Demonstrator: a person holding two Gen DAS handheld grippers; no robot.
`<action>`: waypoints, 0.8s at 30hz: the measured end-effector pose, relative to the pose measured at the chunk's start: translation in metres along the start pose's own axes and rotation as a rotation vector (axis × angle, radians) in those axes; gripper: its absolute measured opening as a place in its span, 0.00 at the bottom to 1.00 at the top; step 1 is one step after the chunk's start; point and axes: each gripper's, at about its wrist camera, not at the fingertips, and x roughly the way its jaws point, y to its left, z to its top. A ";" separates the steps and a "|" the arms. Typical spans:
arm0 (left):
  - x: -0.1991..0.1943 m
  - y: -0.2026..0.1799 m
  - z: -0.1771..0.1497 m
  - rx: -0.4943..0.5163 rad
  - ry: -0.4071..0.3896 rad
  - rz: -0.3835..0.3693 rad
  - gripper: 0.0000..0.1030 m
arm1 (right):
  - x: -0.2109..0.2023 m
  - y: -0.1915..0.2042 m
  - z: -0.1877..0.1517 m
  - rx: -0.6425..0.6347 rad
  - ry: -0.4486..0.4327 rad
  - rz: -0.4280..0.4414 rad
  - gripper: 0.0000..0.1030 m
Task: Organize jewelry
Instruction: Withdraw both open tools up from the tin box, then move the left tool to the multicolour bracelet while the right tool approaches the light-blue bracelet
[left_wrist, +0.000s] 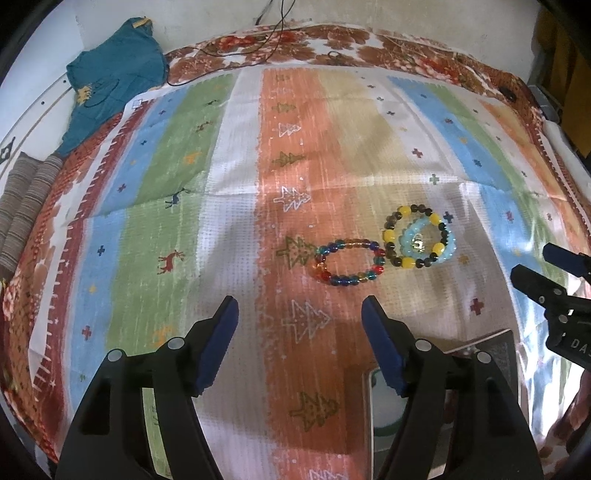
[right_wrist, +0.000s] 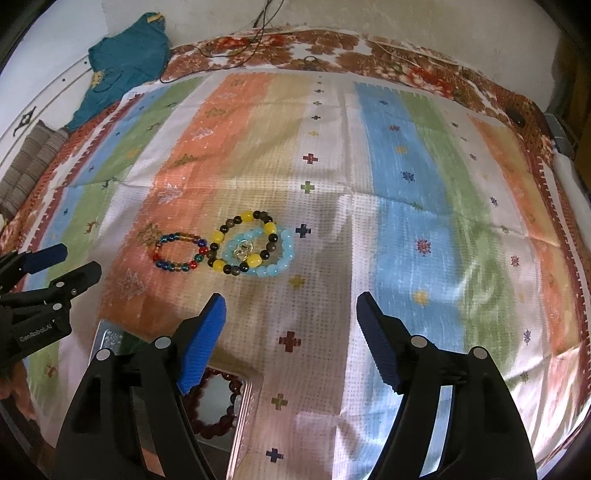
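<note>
Progress, judged from the layout: one dark red bead bracelet already lies inside the metal tin at the near edge of the striped cloth; three bracelets are left outside it. The multicolour glass-bead bracelet lies flat on the orange stripe, and just to its right the yellow-and-dark bead bracelet overlaps the pale blue bead bracelet, with a small gold charm inside the rings. The two rings seem to touch or nearly touch where they meet; cannot tell which. Left tool hovers empty over the cloth, jaws spread wide, short of the multicolour bracelet. Right tool is likewise empty with jaws wide apart, near the overlapped pair, the tin partly under its left finger. Room: open cloth all round the bracelets, more to the right and beyond. The tin's raised rim sits close under both tools, and the tools are near one another. A teal garment and a black cable lie well apart at the far edge.
</note>
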 end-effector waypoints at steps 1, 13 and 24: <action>0.004 0.000 0.001 0.000 0.007 0.003 0.67 | 0.002 0.000 0.001 -0.002 0.003 -0.002 0.71; 0.028 0.001 0.010 0.007 0.041 0.007 0.69 | 0.032 -0.010 0.009 0.007 0.049 -0.031 0.71; 0.049 0.004 0.018 -0.036 0.090 -0.042 0.69 | 0.055 -0.016 0.014 0.009 0.078 -0.055 0.71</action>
